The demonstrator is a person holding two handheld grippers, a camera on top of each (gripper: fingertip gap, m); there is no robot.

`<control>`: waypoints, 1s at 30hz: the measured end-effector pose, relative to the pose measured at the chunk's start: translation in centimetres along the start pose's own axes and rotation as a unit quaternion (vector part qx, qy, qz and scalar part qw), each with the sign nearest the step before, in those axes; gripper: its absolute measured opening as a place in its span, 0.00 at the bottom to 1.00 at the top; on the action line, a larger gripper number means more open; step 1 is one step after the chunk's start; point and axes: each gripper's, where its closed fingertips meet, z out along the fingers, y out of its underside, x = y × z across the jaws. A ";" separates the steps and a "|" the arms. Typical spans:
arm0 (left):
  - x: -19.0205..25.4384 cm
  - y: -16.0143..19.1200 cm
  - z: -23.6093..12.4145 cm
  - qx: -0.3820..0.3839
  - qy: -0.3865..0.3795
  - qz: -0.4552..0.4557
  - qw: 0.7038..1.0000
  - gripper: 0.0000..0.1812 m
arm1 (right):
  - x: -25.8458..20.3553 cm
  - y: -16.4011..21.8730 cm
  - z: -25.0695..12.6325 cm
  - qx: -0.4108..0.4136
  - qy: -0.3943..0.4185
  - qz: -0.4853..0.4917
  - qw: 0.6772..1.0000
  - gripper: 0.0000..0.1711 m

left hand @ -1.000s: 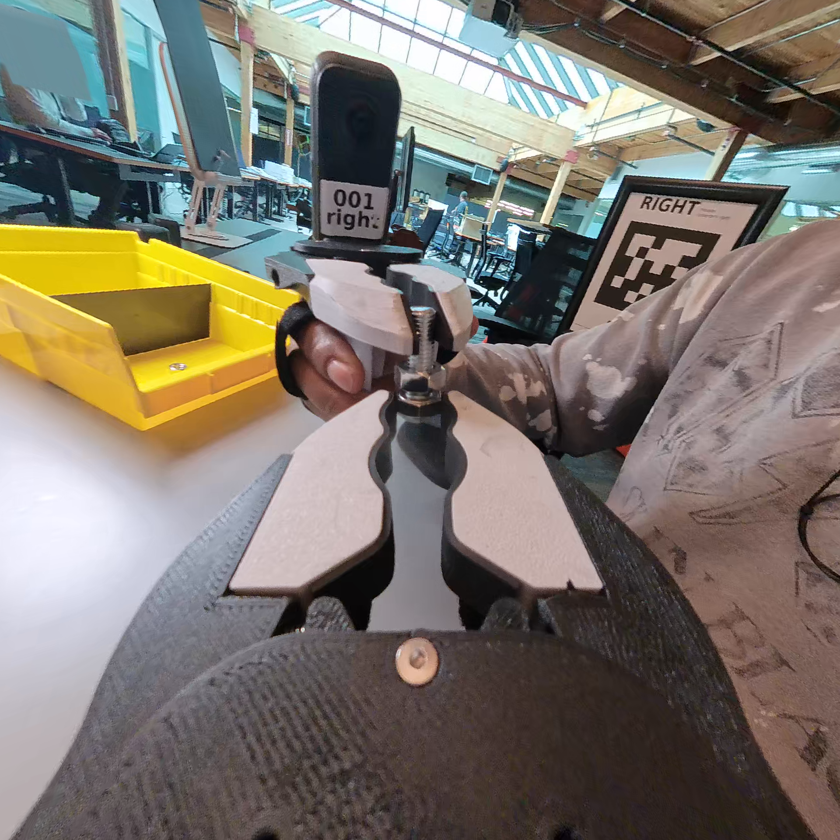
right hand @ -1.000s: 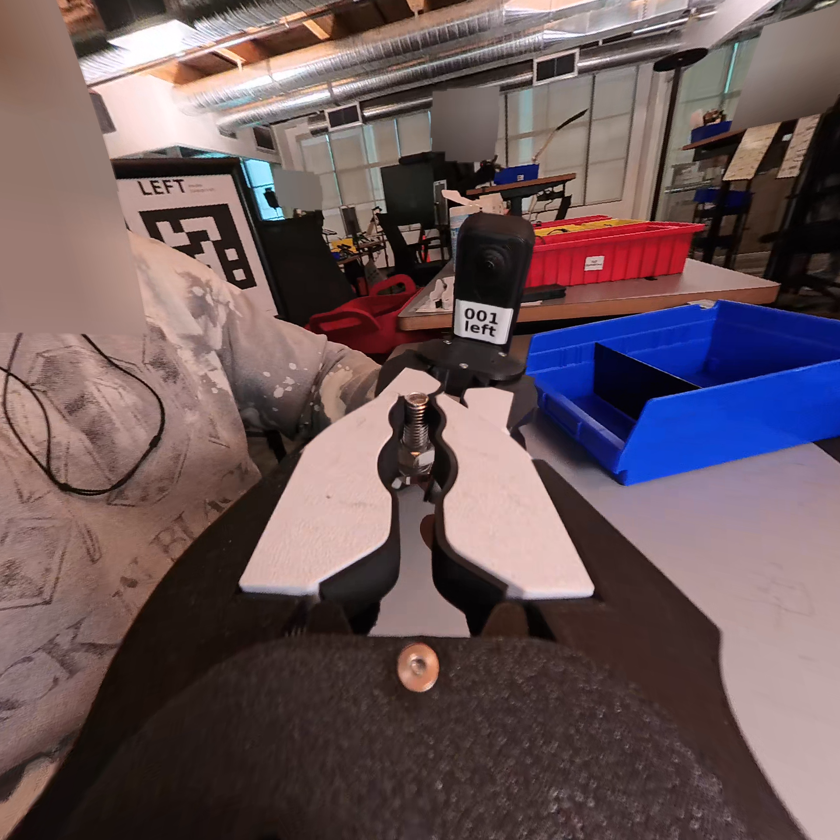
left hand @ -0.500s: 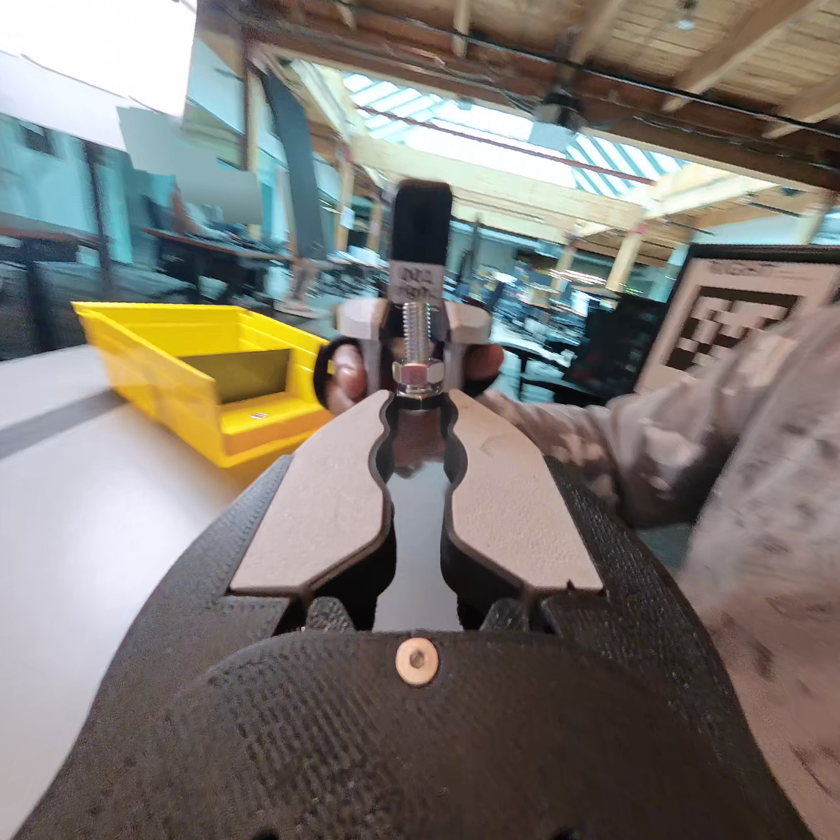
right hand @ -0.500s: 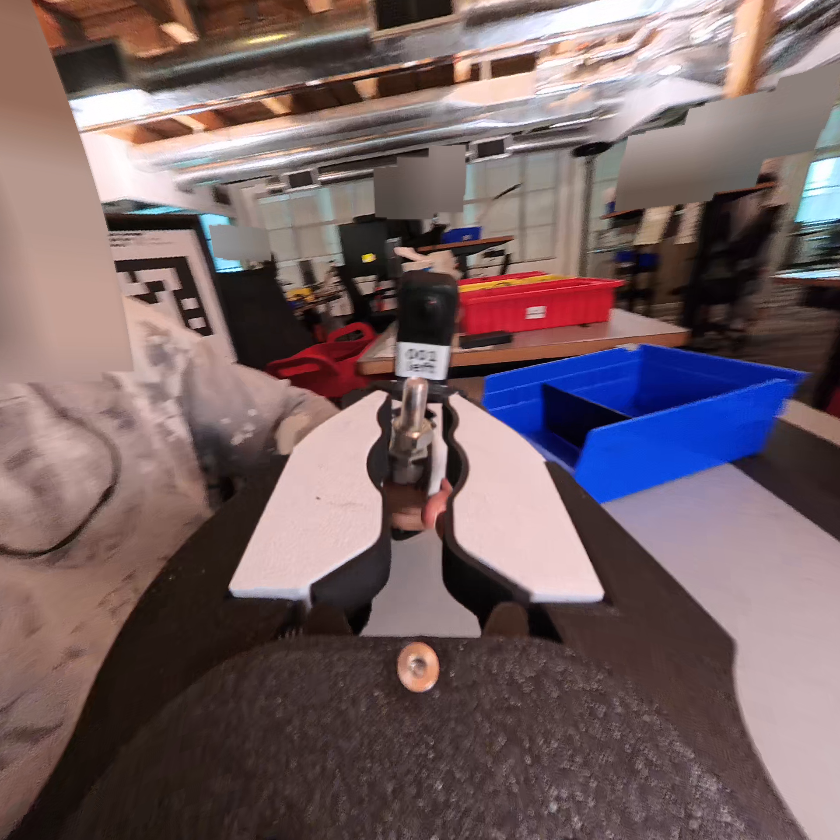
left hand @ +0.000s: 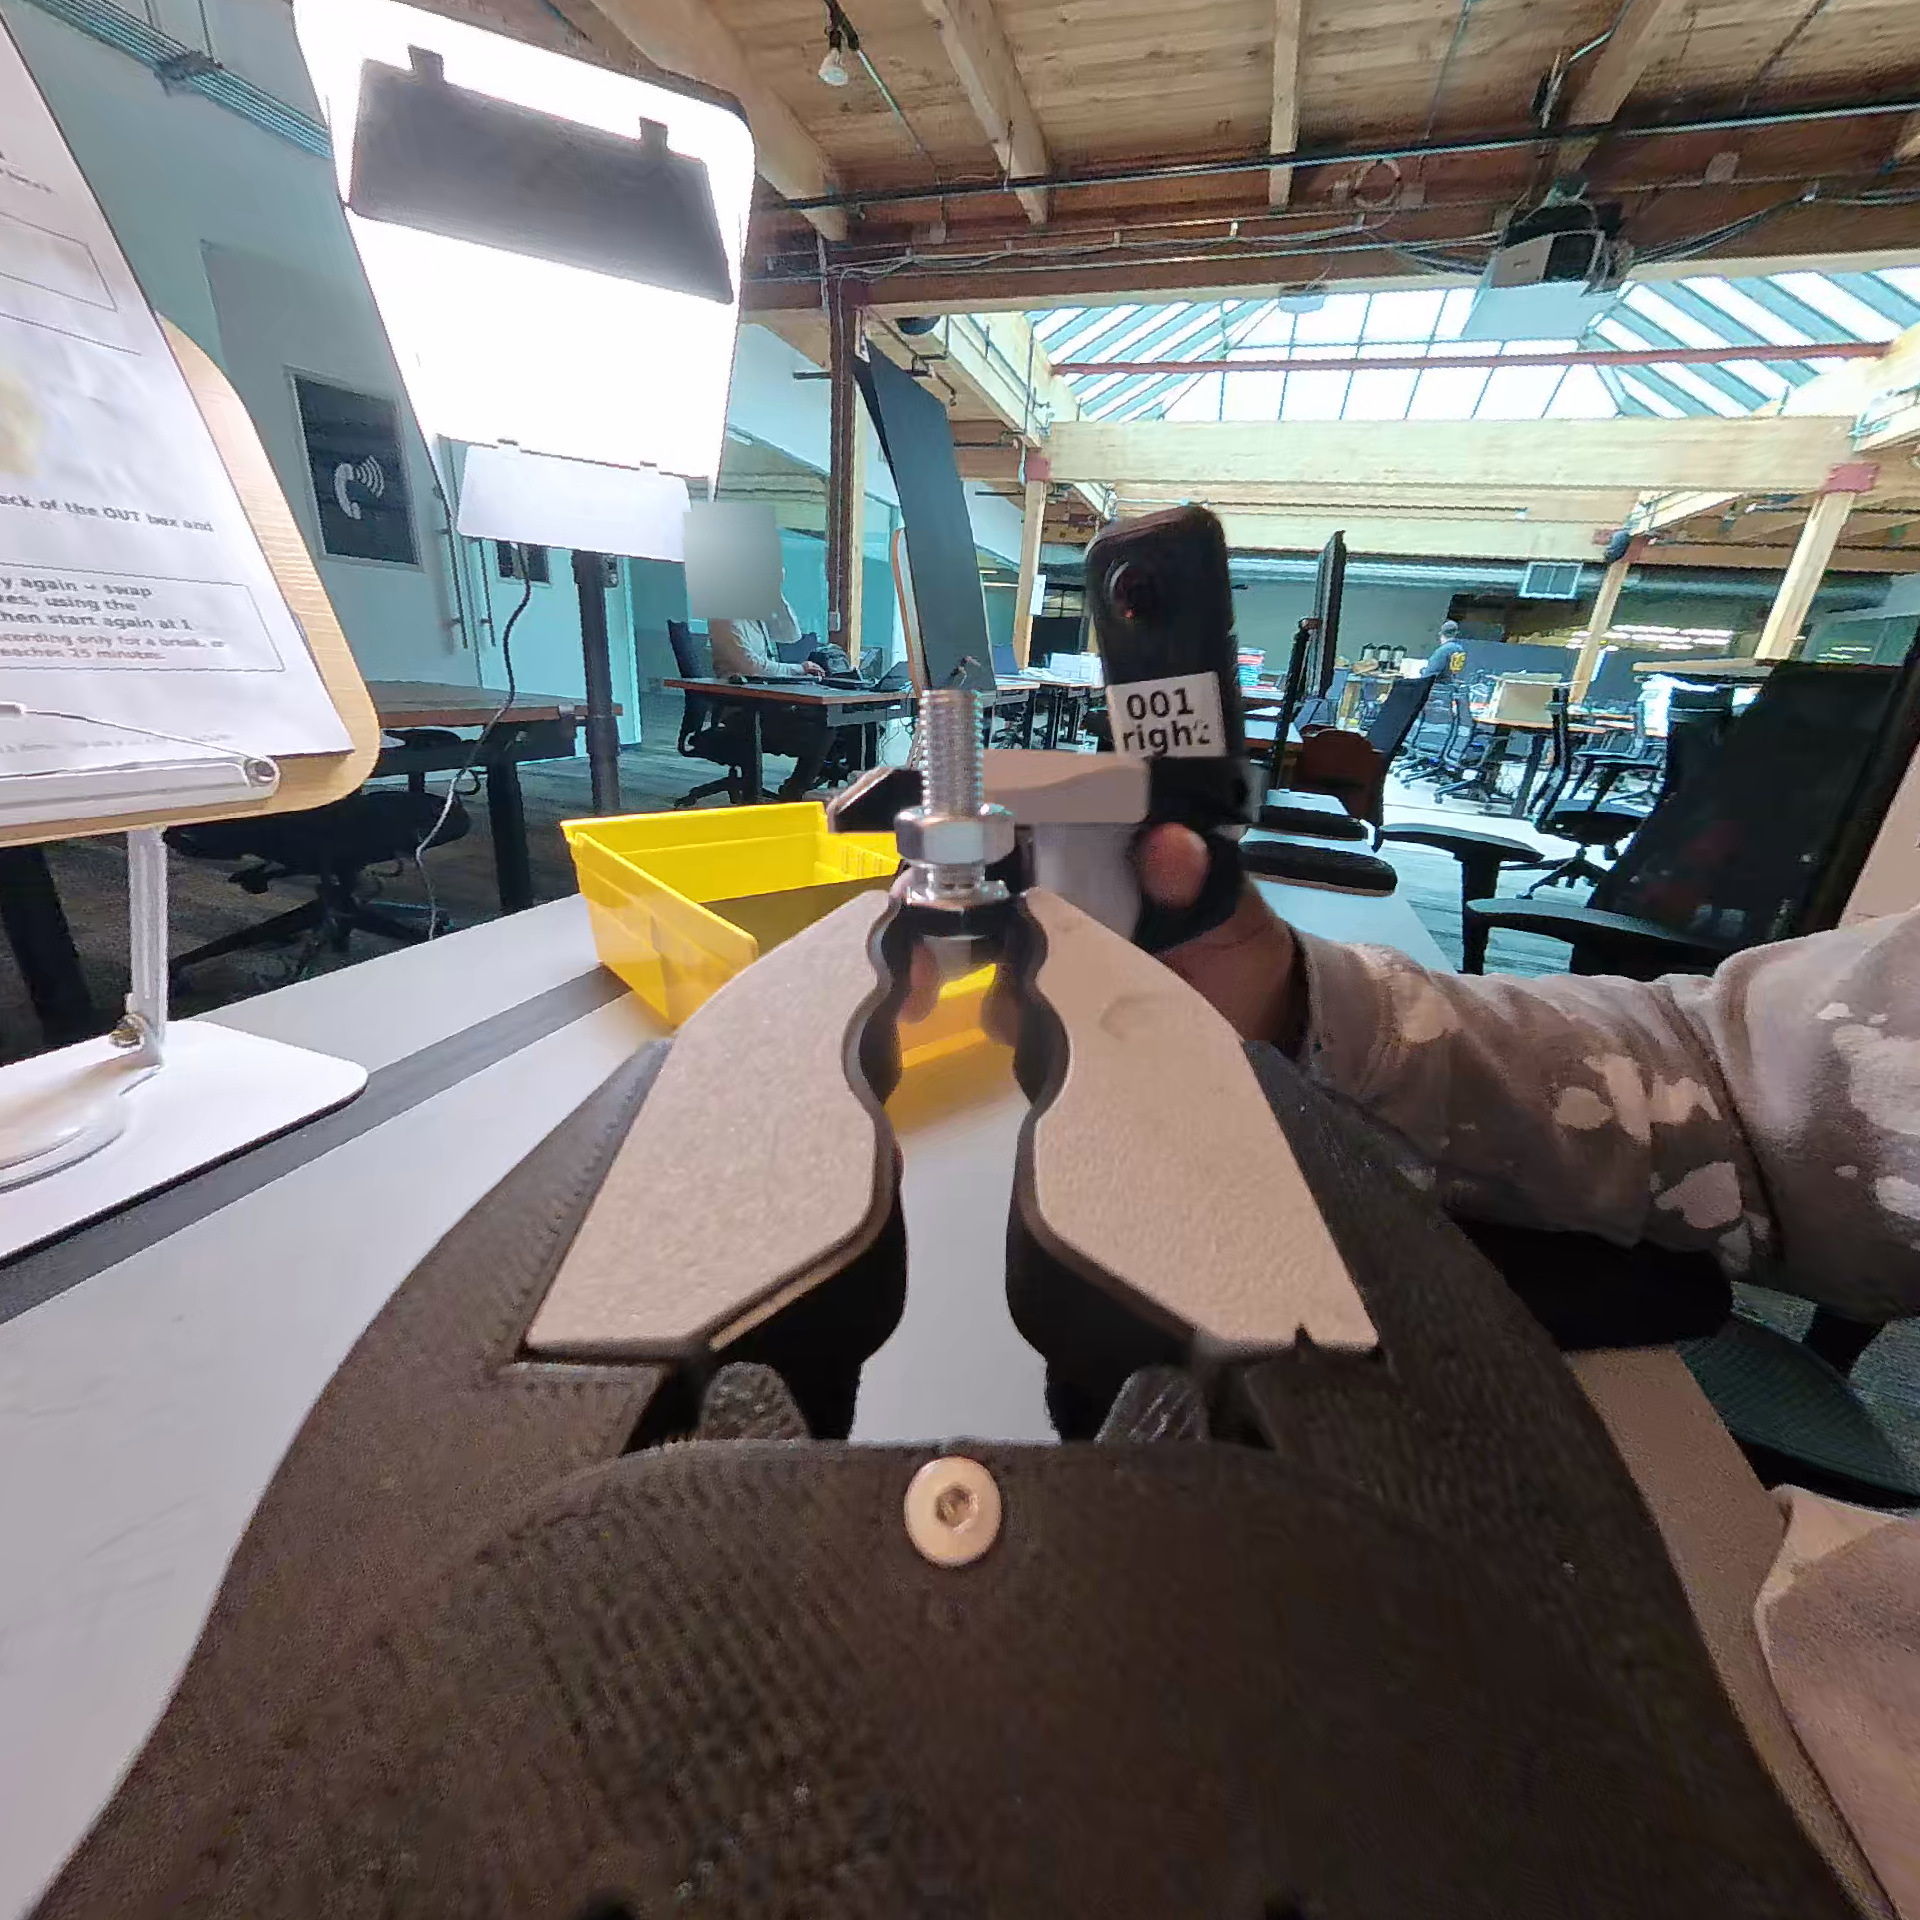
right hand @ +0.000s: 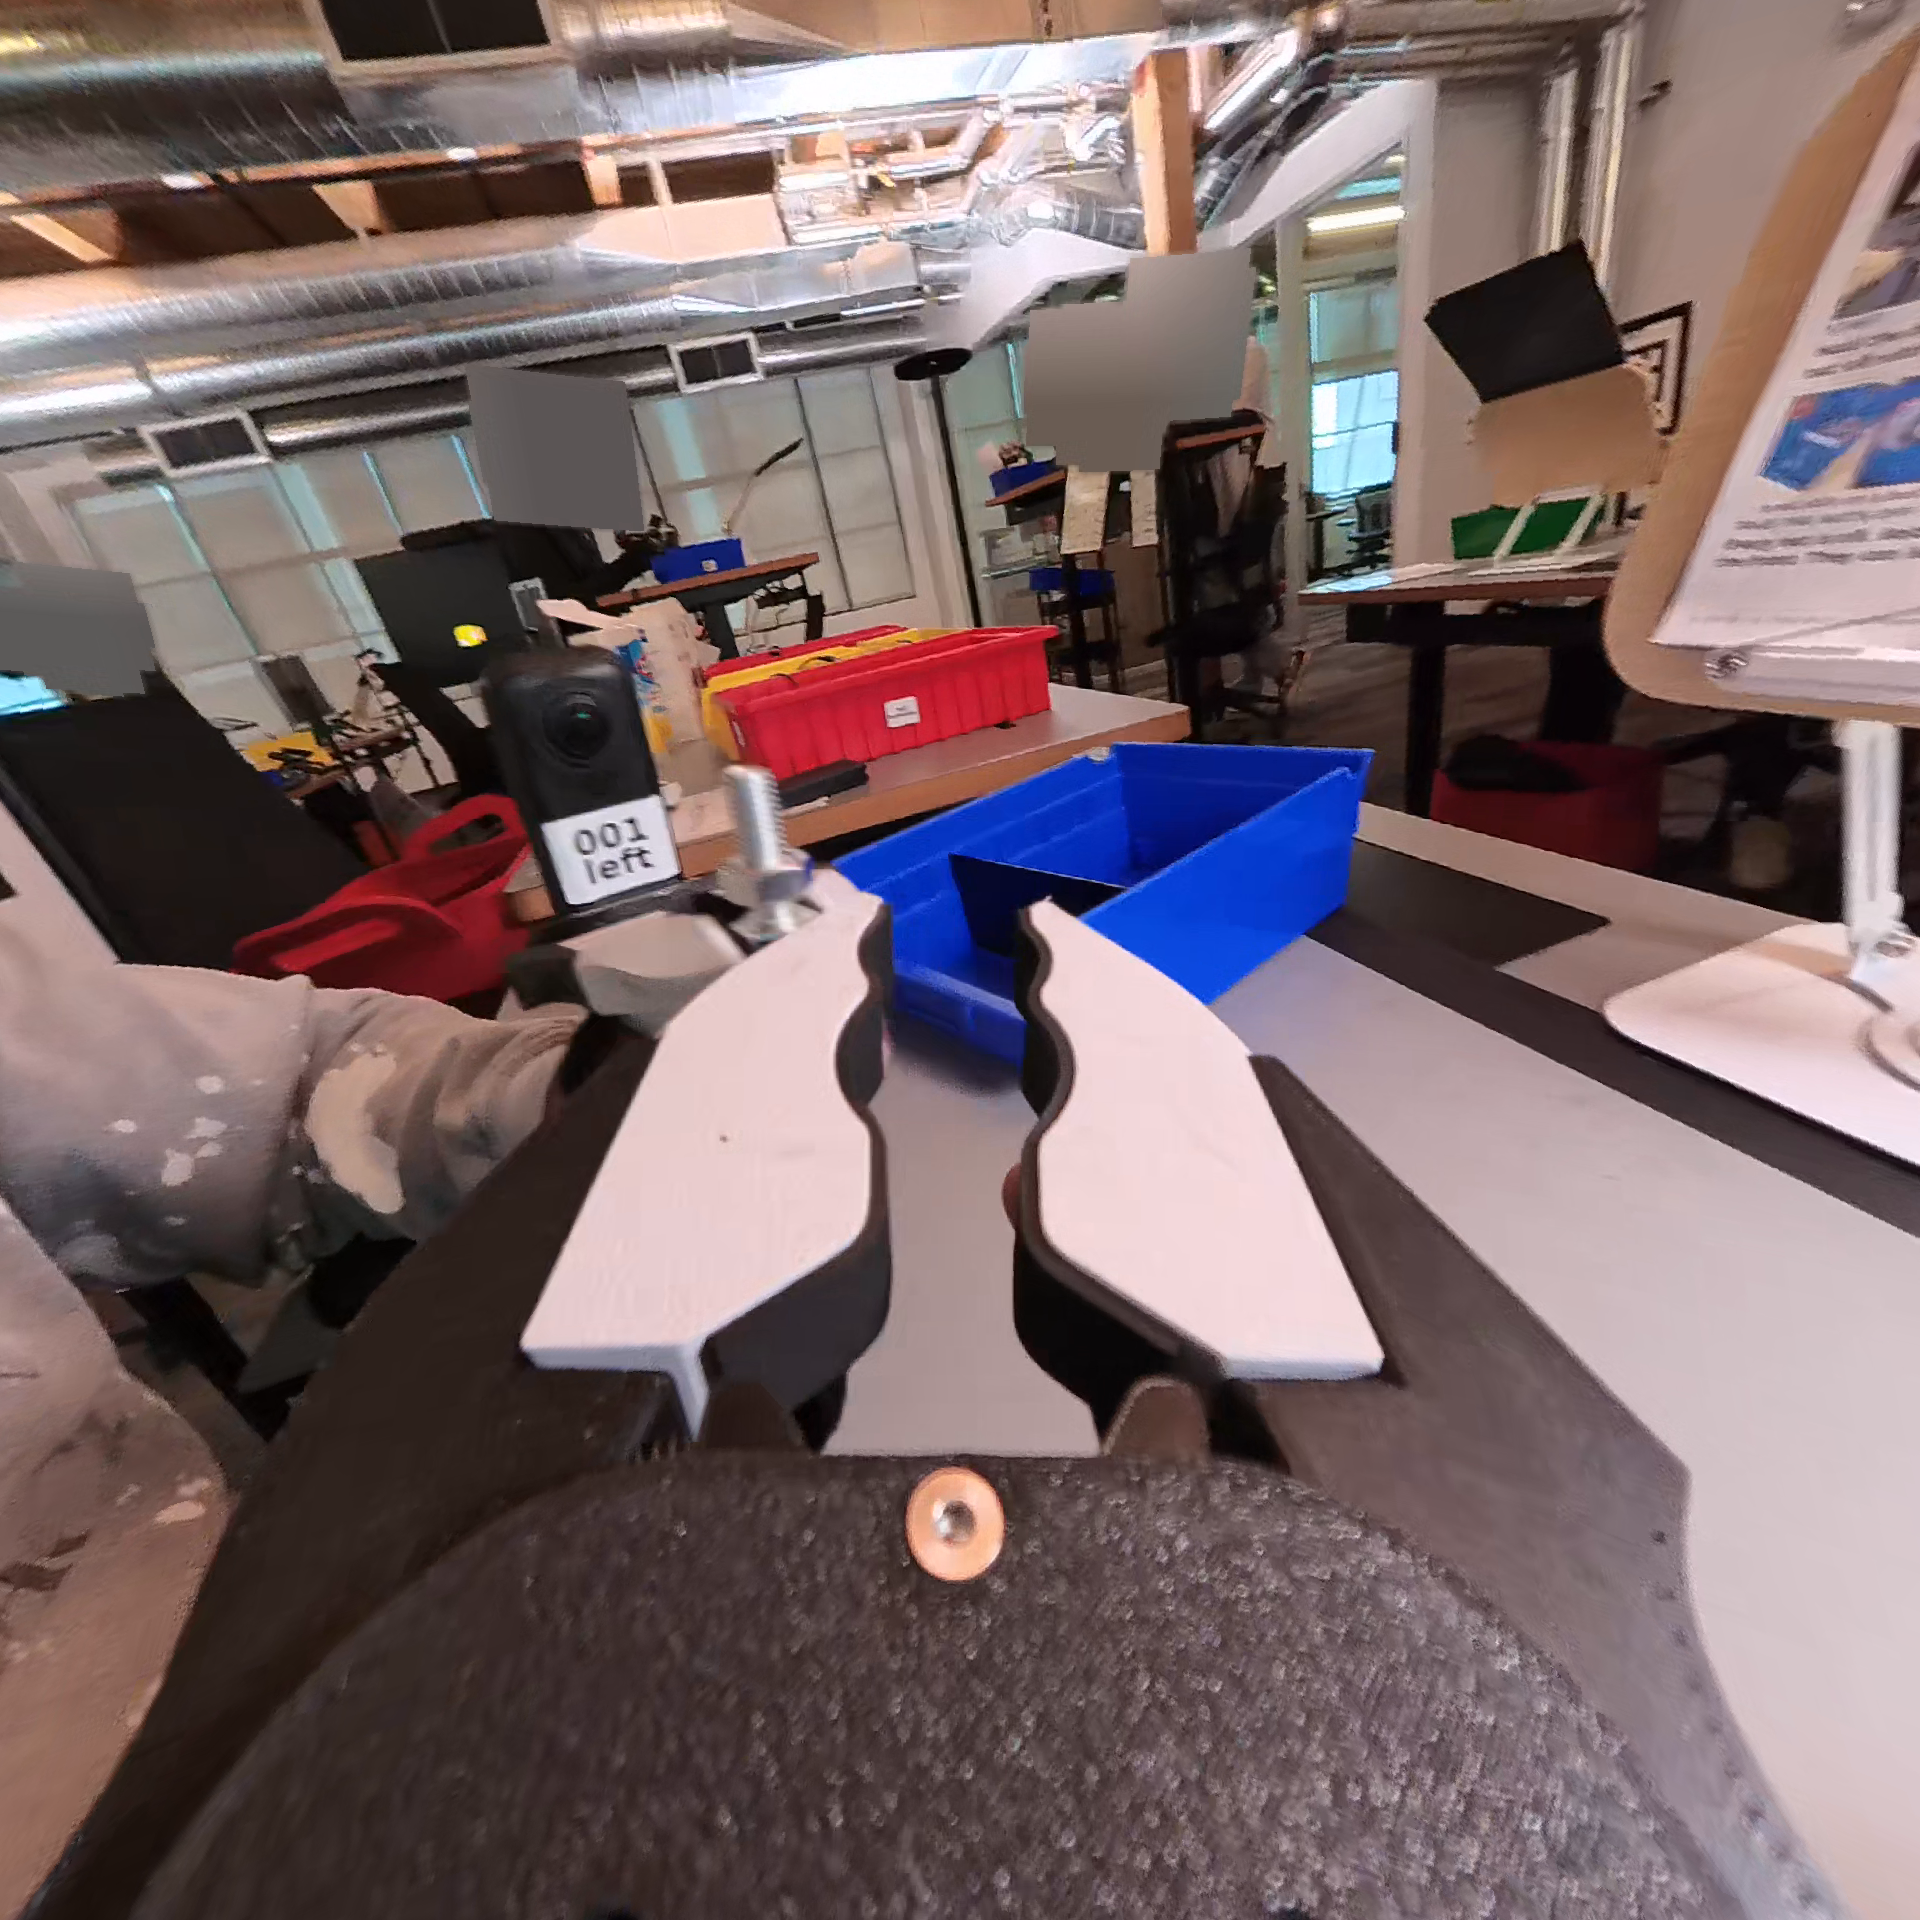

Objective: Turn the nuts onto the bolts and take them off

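I count one bolt [left hand: 951,769], standing upright with one nut [left hand: 954,834] threaded low on its shank. My left gripper [left hand: 951,920] is clamped on the bolt's head at the very tips of its jaws, with the nut just above them. My right gripper [right hand: 951,914] has its jaws parted with nothing between them; in its view the bolt [right hand: 762,821] sits just off the left fingertip. Two bins: one yellow bin [left hand: 717,883] beyond the left jaws, one blue bin [right hand: 1174,852] beyond the right jaws, its divider visible. One document stand [left hand: 156,623] is left of the left jaws. Everything rests on a grey table [left hand: 208,1299] with a dark strip, in an open workshop with wooden beams, skylights, desks and chairs.
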 end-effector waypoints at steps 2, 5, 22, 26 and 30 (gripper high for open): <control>-0.1 0.5 0.1 -0.009 -0.003 0.000 1.000 0.10 | -1.4 0.1 0.7 -0.006 -0.018 -0.010 1.000 0.19; 0.2 0.7 0.3 -0.013 -0.001 0.007 1.000 0.10 | -2.5 0.7 1.7 -0.027 -0.021 -0.028 0.999 0.24; 0.3 -1.0 -0.3 0.016 0.009 0.018 1.000 0.10 | -0.7 -0.6 0.6 -0.004 0.020 -0.018 1.000 0.13; 0.0 -0.8 -0.3 0.015 0.001 0.019 1.000 0.10 | -1.5 -0.8 0.7 -0.002 -0.006 -0.005 1.000 0.20; 0.4 -0.4 -0.1 0.009 0.005 0.025 1.000 0.10 | -3.3 -0.1 2.1 -0.019 -0.024 -0.016 0.999 0.25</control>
